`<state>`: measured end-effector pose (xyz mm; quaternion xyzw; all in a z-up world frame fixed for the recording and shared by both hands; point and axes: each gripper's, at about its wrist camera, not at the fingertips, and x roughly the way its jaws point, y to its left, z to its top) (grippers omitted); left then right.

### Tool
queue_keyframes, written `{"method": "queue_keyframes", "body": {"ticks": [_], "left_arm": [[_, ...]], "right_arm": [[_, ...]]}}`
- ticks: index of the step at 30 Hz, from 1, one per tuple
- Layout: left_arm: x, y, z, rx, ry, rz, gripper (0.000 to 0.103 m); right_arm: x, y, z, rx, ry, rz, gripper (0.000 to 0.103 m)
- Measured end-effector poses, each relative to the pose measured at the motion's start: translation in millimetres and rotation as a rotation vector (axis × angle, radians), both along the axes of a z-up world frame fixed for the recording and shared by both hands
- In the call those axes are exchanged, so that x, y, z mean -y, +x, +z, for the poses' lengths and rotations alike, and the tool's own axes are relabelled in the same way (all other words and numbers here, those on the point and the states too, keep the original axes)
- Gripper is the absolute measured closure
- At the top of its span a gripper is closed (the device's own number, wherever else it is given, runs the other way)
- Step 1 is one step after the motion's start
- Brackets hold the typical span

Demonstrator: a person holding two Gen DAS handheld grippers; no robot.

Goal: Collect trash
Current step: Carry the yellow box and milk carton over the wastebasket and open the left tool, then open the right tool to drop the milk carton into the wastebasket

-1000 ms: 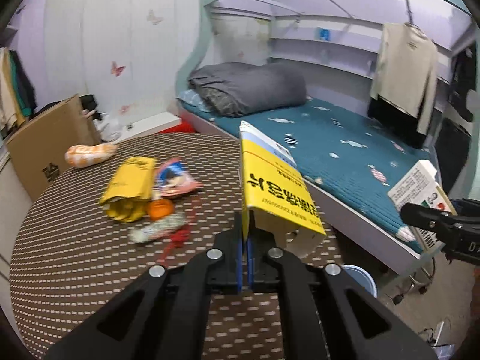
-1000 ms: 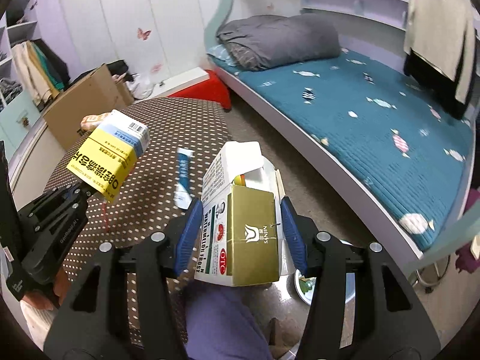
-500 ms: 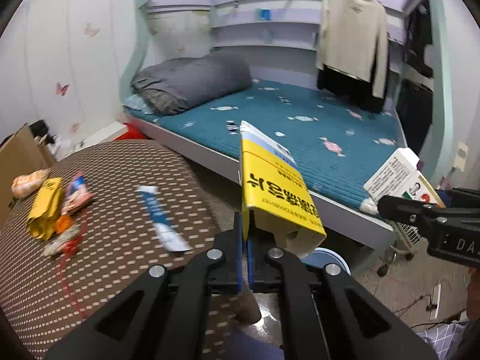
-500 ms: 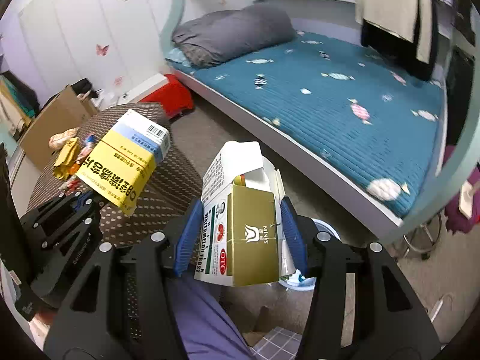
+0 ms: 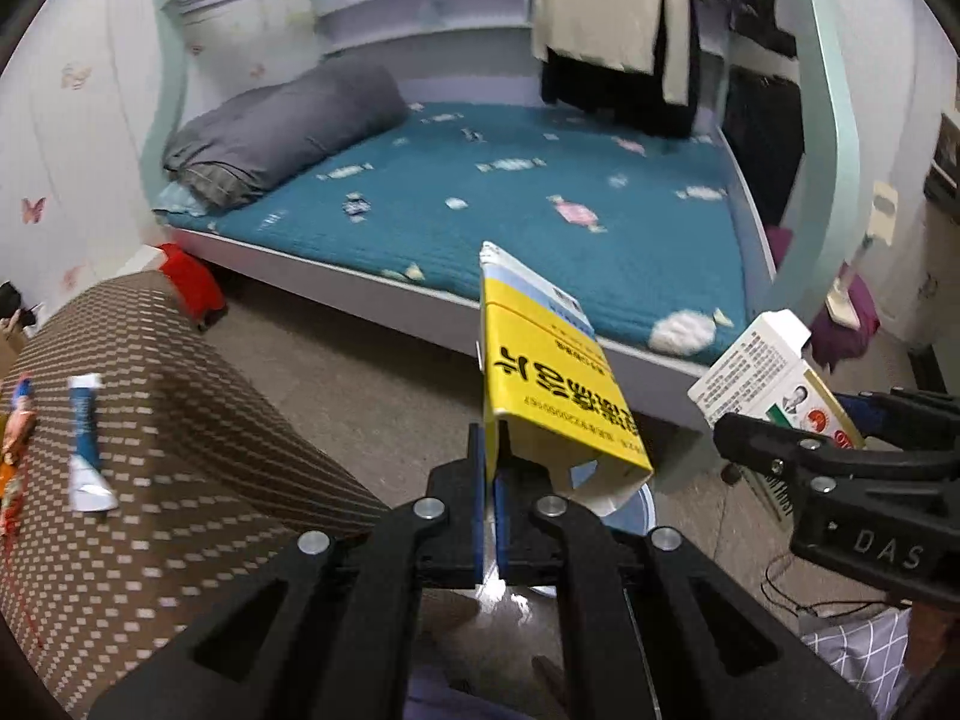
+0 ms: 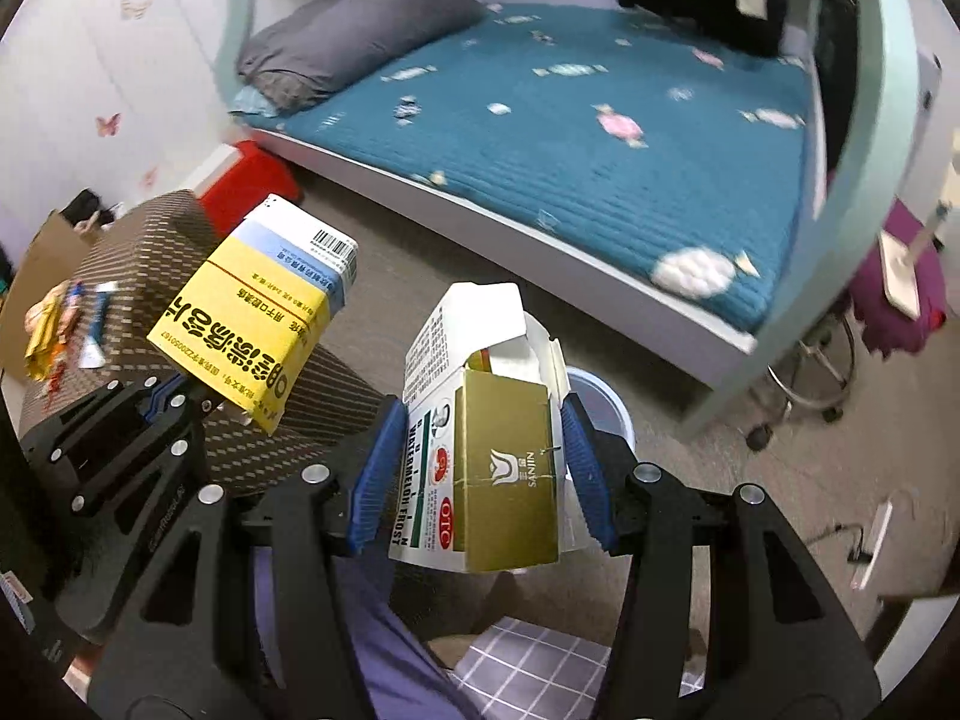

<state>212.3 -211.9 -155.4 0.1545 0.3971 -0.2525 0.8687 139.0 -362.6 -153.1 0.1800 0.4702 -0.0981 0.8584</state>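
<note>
Holding one carton apiece, both grippers are positioned off the edge of the patterned table [image 5: 180, 480], over the floor beside the bed [image 5: 540, 204].

Left gripper [image 5: 489, 480]: jaws pressed nearly together, pinching one thin wall or flap at the open lower end of the yellow carton [image 5: 540, 384]. The carton's long axis runs up and away from the jaws, tilted to the right.

Right gripper [image 6: 480, 474]: jaws spread to the carton's width, clamping the white-and-gold carton [image 6: 498, 468] across its two side faces. The top flap stands open; the long axis is roughly in line with the fingers.

A pale blue bin [image 6: 600, 402] stands on the floor. In the right wrist view its rim shows directly behind and below the white-and-gold carton; in the left wrist view it lies just under the yellow carton's open end. The right gripper appears the nearer to its mouth, so that carton is probably released first.

Remaining items: a blue-and-white tube [image 5: 87, 444] and a cluster of wrappers [image 6: 51, 330] lie on the table, well apart from both grippers.
</note>
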Motion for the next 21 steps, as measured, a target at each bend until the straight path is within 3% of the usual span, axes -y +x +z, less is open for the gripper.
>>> {"method": "queue_keyframes", "body": {"ticks": [8, 13, 15, 16, 17, 21], "left_arm": [[38, -4, -55, -0.104, 0.100, -0.080, 0.100], [58, -3, -74, -0.120, 0.146, -0.102, 0.097], [65, 0, -74, -0.101, 0.152, -0.088, 0.088], [69, 1, -74, -0.093, 0.154, -0.083, 0.064], [71, 2, -73, -0.083, 0.148, -0.077, 0.046], [69, 9, -69, -0.073, 0.120, -0.058, 0.045]], "right_arm": [[40, -16, -46, -0.096, 0.022, -0.121, 0.051], [61, -24, -64, -0.136, 0.050, -0.179, 0.051], [67, -26, -68, -0.143, 0.059, -0.199, 0.051], [70, -27, -70, -0.146, 0.063, -0.208, 0.051], [72, -27, -71, -0.147, 0.064, -0.211, 0.051], [72, -22, -75, -0.157, 0.065, -0.202, 0.051]]}}
